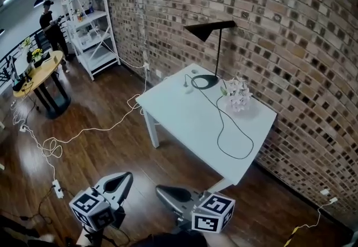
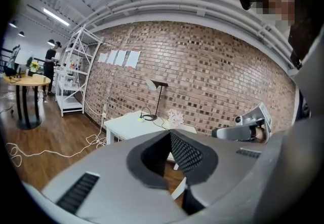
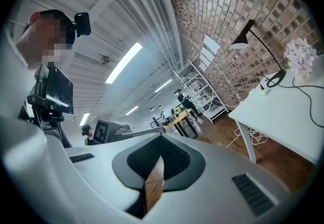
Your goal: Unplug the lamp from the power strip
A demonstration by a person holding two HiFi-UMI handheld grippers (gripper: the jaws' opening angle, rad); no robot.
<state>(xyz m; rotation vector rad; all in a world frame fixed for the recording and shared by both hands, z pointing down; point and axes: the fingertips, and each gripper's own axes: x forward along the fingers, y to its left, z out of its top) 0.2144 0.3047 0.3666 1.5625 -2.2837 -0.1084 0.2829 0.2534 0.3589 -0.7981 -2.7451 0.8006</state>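
Not begun: lamp (image 1: 205, 31) at table's (image 1: 184, 120) far corner, cord (image 1: 239, 157) untouched. L gripper (image 1: 127, 176) & R gripper (image 1: 160, 190) both closed, empty, well short of table.

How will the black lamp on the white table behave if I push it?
The lamp may tip easily: it is tall and thin, its shade reaches sideways, its base is small. Its cord looks floppy, so it would probably trail loosely.
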